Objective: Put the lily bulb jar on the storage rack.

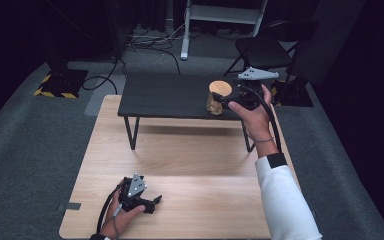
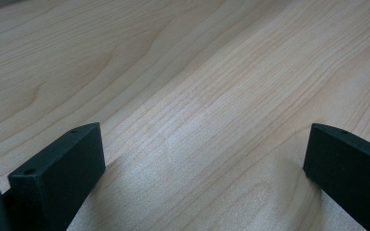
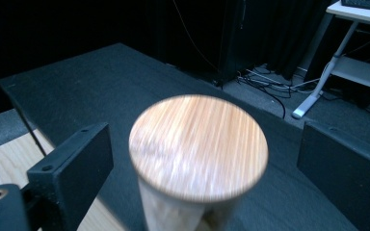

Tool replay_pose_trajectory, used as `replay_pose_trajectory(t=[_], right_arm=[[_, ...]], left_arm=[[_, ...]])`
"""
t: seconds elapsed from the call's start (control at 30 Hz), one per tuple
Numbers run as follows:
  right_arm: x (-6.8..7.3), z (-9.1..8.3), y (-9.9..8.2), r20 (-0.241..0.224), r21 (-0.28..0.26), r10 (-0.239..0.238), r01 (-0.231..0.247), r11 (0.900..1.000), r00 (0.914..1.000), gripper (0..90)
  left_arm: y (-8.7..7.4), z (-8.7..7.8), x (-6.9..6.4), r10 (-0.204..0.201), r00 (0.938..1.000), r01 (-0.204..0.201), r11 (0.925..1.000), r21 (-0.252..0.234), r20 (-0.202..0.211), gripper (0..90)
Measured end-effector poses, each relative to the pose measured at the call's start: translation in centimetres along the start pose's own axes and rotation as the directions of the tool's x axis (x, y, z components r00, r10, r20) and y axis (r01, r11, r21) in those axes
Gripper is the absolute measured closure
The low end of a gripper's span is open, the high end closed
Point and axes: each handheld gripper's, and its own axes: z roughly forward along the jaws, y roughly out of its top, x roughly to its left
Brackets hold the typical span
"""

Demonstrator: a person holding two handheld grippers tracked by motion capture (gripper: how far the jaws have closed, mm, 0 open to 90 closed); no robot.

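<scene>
Figure: placement of a lidded jar on the raised shelf. The light wooden bench (image 1: 180, 170) lies under both my arms; on its far half stands a low black shelf (image 1: 165, 95) on thin legs. My right gripper (image 1: 226, 101) reaches out to the shelf's right end, its jaws standing wide, one on each side of the jar (image 3: 173, 211), with dark gaps between each pad and the jar's wall. The jar sits between these jaws, upright on the shelf top, close to the shelf's near edge, and its round wooden lid (image 3: 198, 144) lies flat on top, just above and ahead of my right jaw tips. I judge the setting-down as done: the jar rests on its own and my pads do not press on it. What is left, as I read it, is to draw my right jaws back clear of the jar without knocking it.

My left gripper (image 1: 155, 200) rests low on the bench near its front edge; its jaws also stand wide, with bare wood grain between them and nothing held.

Limits of the pictures: the lid is blurred in the right gripper view, and it covers most of the jar's body, so I cannot tell what the jar holds. The jar's foot is cut off at the frame's lower edge. In the high view the jar is small and partly masked by my right hand (image 1: 252, 115).
</scene>
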Motion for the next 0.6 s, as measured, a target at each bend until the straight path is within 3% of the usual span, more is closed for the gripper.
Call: replay_pose_trajectory(t=[0.43, 0.6], right_arm=[[1.0, -4.7, -4.5, -0.01, -0.033, -0.061, 0.061, 0.9976, 0.9981, 4.7], [1.4, -6.1, -6.7, -0.044, -0.029, -0.084, 0.083, 0.9961, 0.9955, 3.8]], left_arm=[[0.0, 0.0, 0.0, 0.0, 1.0, 0.0, 1.0, 0.0, 0.0, 0.8], [0.0, 0.0, 0.0, -0.001, 1.0, 0.001, 1.0, 0.0, 0.0, 0.8]])
